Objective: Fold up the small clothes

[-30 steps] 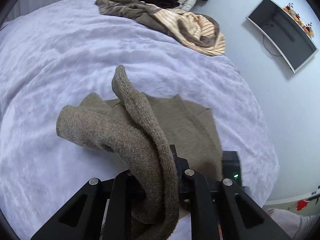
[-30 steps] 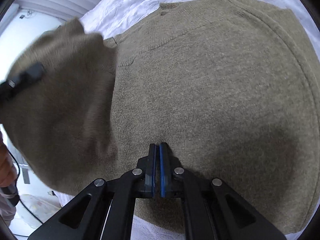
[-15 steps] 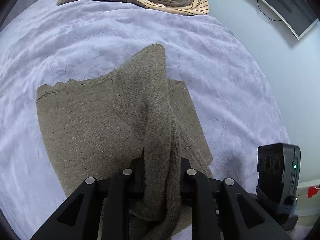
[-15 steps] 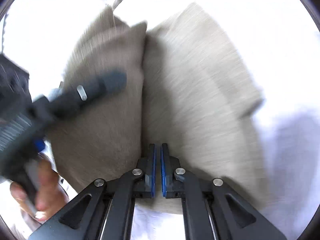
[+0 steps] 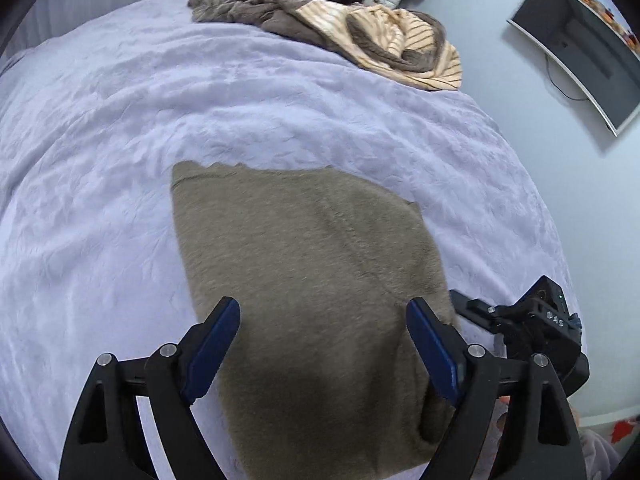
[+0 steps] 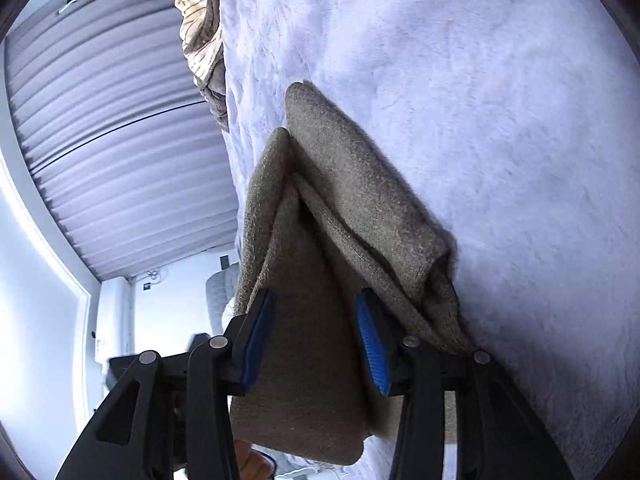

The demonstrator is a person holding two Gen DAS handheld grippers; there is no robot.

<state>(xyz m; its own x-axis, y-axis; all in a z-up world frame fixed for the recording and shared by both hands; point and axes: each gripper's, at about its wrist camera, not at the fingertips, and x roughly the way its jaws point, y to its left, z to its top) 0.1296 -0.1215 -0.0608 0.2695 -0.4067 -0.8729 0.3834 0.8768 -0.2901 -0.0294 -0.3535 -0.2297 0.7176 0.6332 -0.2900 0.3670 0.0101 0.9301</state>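
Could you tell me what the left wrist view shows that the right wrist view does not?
Only the left wrist view shows the curved dark wall-mounted screen and the olive-brown knitted sweater as a flat folded panel, with the open left gripper above it. Only the right wrist view shows the white pleated curtain and the sweater's stacked layers edge-on between the open right gripper. Both show the lavender bedspread and striped clothes pile.
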